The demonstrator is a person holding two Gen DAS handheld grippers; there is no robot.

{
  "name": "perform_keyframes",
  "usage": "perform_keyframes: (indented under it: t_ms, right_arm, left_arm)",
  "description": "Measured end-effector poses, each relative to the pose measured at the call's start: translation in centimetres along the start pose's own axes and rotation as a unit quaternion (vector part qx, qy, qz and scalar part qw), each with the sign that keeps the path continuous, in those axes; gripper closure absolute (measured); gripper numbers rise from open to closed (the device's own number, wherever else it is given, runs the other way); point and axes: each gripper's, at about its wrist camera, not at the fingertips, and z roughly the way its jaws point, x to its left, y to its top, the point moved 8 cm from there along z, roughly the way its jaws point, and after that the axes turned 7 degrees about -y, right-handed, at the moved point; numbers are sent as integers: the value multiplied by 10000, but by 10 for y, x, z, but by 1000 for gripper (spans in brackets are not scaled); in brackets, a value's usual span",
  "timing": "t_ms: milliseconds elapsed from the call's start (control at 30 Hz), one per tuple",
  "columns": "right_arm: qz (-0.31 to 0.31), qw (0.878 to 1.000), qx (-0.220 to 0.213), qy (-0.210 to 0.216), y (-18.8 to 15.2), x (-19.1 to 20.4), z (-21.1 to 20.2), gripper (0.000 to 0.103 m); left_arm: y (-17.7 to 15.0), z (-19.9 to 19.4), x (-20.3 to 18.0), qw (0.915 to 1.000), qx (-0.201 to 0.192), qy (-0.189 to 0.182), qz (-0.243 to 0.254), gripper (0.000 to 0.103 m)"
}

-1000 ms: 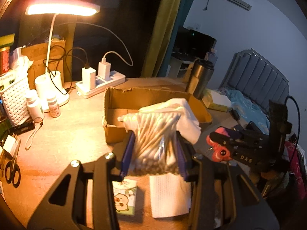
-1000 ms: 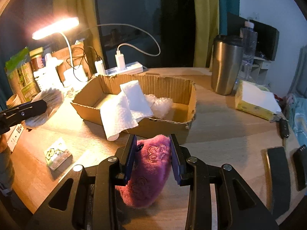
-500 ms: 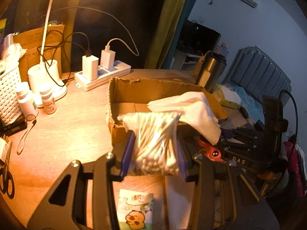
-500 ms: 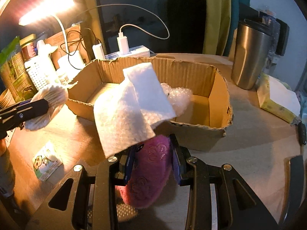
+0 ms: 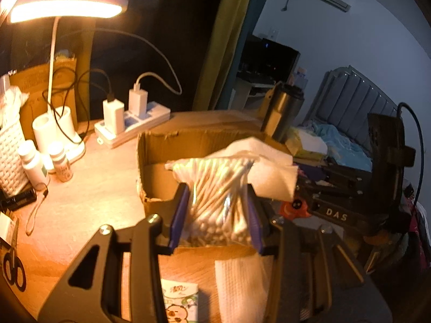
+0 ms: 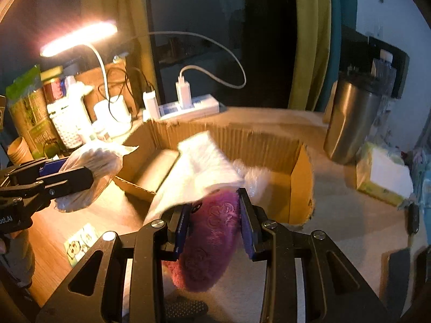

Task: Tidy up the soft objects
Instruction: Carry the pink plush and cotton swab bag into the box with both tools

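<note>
The left gripper [image 5: 216, 210] is clamped on a clear bag of cotton swabs [image 5: 215, 196], its blue pads pressed into both sides, and holds the bag up at the near left corner of the cardboard box [image 5: 150, 145]. In the right wrist view the same bag [image 6: 89, 172] shows just outside the box's left wall [image 6: 134, 145].

The right gripper [image 6: 215, 226] is closed around a purple plush item [image 6: 212, 231], which bulges between the pads and hangs down behind them, at the box's near wall. A white cloth [image 6: 199, 172] is draped over that near wall, one end inside the box and the other spilling over the plush. Deeper in the box lies a wad of bubble wrap [image 6: 256, 177].

On the desk [image 5: 89, 188], in front of the box, lie a small tissue pack [image 5: 180, 301] with a cartoon face and a white paper towel [image 5: 239, 288]. Along the desk's far edge sit a power strip [image 5: 134, 126] with chargers, a lit desk lamp [image 5: 67, 8] and two small bottles [image 5: 43, 161]. A steel tumbler [image 6: 350, 123] stands off the box's far right corner.
</note>
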Motion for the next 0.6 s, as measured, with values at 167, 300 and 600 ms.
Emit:
perform_keyframes:
  t_ms: [167,300,600]
  right_arm:
    - [-43,9997,-223,124,24,-2,-1,67]
    - [-101,9990,-367,225,41,-1,4,67]
    - [-75,9979,-339,548,60,9,33,67]
  left_arm:
    - [22,-2,-4,9997,-213,52,74,61]
    - [38,5,-6,9994,-290,78,187,61]
    - [48,36,9,9991,-137,340,216,61]
